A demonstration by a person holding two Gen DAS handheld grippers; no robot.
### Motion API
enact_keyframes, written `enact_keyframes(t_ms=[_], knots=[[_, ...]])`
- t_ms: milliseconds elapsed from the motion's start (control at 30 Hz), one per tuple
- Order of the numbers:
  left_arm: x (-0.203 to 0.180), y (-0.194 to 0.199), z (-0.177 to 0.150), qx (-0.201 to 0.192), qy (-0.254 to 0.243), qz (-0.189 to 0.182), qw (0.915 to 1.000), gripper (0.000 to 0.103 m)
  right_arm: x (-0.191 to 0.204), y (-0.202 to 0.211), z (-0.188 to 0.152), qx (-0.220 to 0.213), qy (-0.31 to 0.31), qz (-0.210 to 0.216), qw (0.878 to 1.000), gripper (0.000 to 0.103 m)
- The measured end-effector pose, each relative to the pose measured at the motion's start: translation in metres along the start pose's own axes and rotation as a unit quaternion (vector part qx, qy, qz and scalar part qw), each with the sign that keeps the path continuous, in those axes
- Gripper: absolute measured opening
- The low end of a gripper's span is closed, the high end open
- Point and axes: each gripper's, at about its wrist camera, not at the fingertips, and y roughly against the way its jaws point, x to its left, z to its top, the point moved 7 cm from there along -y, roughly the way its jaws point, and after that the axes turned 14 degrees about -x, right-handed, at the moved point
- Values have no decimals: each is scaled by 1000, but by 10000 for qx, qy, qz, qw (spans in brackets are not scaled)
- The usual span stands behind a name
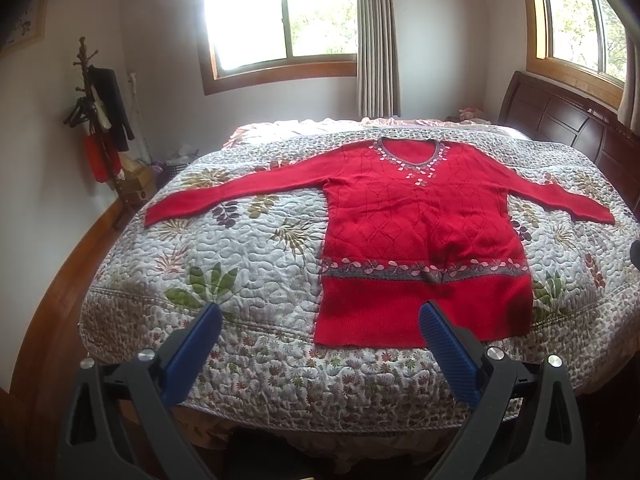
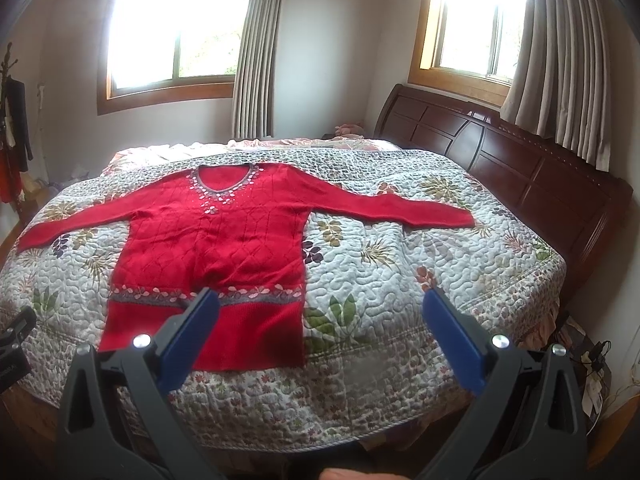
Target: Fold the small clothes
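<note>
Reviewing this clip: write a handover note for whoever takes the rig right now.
Left claw: open, holding nothing, short of the bed's near edge.
Right claw: open, holding nothing, at the same edge.
Red sweater: lies flat, front up, on the quilt, both sleeves spread wide, hem toward you, neckline at the far side.
Done: sweater laid out.
Left: no fold made yet; sleeves and body all remain to fold.

Home bedroom, quilted bed (image 1: 248, 248), wooden headboard (image 2: 520, 168), curtained windows (image 2: 176, 28), coat stand (image 1: 94, 120)
</note>
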Motion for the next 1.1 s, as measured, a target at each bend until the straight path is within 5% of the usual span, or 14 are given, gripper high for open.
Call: enact_keyframes(t_ms=[1100], knots=[[-2,-4,1,-19,-46,5,10000,99,0,-7,-6,87,31,-31,10000,101]])
